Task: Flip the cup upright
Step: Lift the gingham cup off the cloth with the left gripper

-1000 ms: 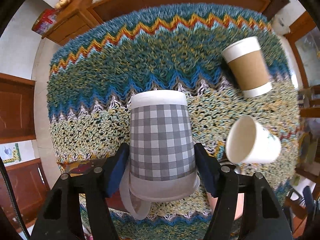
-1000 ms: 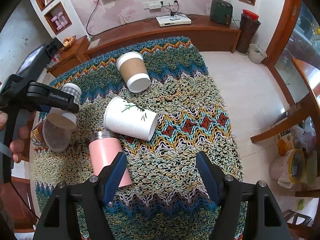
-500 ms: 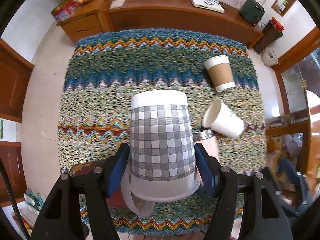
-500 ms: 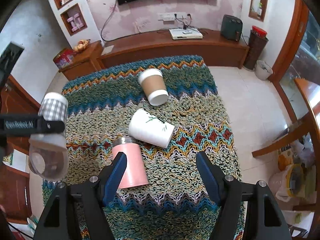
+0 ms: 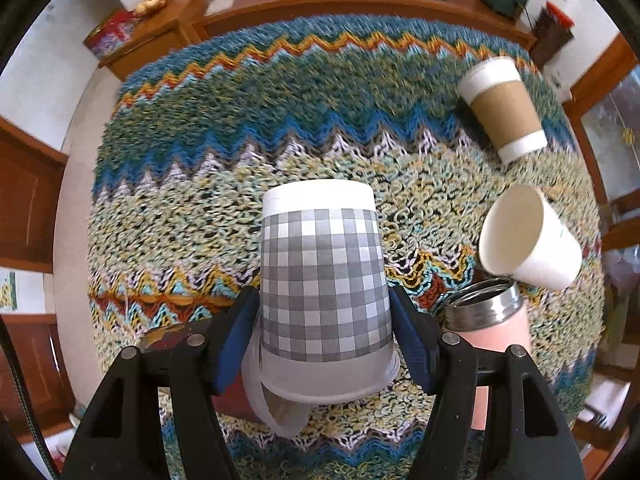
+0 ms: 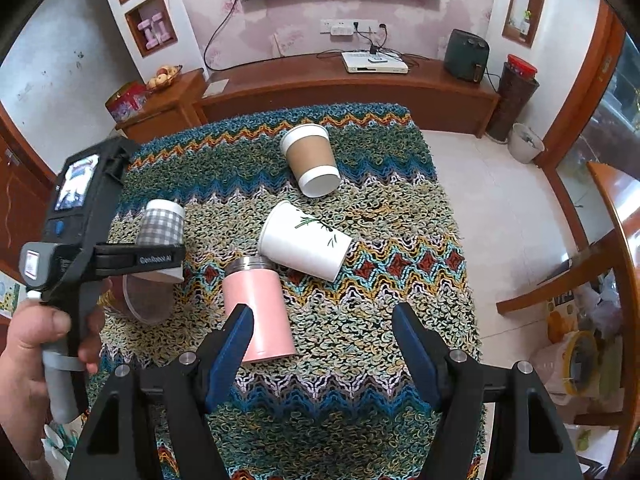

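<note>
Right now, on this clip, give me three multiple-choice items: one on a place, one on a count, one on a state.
1. Where is the checked cup?
A. flat on the rug
B. between the left tongs
C. inside the white cup

2. How many cups lie on their sides on the rug, beside the pink flask?
A. one
B. two
C. four

3. How are the right tongs?
A. open, holding nothing
B. shut on the pink flask
C. shut on the brown-sleeved cup

Key: 1 B, both pads press its sides; 2 B, the brown-sleeved cup and the white cup; 3 A, only rug shows between the pads.
</note>
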Tool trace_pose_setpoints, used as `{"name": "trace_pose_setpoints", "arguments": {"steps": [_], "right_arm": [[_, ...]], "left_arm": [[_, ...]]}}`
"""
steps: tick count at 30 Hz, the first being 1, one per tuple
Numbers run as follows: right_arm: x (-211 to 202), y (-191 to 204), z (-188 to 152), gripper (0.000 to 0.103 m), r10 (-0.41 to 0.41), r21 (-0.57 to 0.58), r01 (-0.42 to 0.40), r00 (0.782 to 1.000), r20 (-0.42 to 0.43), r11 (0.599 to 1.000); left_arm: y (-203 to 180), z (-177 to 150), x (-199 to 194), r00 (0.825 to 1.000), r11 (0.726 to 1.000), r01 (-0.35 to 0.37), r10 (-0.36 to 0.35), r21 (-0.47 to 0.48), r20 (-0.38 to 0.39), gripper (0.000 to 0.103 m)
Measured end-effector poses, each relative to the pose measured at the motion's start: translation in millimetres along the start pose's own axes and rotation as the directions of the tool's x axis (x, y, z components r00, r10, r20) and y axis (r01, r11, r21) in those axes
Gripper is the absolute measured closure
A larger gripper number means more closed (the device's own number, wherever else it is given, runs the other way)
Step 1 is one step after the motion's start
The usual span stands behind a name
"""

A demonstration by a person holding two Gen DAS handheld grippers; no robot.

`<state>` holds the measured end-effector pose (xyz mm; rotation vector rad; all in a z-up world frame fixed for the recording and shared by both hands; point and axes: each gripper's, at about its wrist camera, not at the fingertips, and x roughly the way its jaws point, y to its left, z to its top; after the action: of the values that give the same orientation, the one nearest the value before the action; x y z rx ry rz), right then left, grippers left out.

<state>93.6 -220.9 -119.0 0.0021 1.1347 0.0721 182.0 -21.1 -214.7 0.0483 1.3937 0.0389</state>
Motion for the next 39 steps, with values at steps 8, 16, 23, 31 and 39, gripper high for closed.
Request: {"name": "trace_pose_setpoints", "arguments": {"steps": [8, 16, 23, 31, 39], "right_arm": [[7.8, -1.9, 4.6, 0.031, -0.004, 0.014, 0.004, 1.000, -0.009, 1.000], [13.5, -1.5, 8.5, 0.031, -0.007, 0.016, 0.007, 1.000, -0.012, 1.000], [15.3, -3.8, 9.6, 0.031, -0.002, 0.028, 0.003, 1.000, -0.012, 1.000], [18.3, -7.4, 9.6, 0.031, 0.002, 0.040, -0.001, 1.000, -0.015, 0.999], [17.6, -9.2, 8.6, 0.031, 0.008, 0.041, -0.008, 1.000, -0.017, 0.999]], "left_arm": [[-4.0, 8.1, 14.0, 0.998, 0.998, -0.024, 0.027, 0.059, -0.049, 0.029], [-0.1, 17.8, 26.7, 0.993, 0.999, 0.009, -0.004, 0.043, -0.117, 0.028], [-5.3, 31.1, 38.7, 0.988, 0.998, 0.020, -0.009, 0.066, -0.154, 0.026], [-17.0, 47.3, 41.8, 0.984, 0.997, 0.029, -0.016, 0.070, -0.175, 0.007], [-13.8, 57.8, 42.4, 0.985, 0.999, 0.007, 0.000, 0.041, -0.173, 0.013]]}}
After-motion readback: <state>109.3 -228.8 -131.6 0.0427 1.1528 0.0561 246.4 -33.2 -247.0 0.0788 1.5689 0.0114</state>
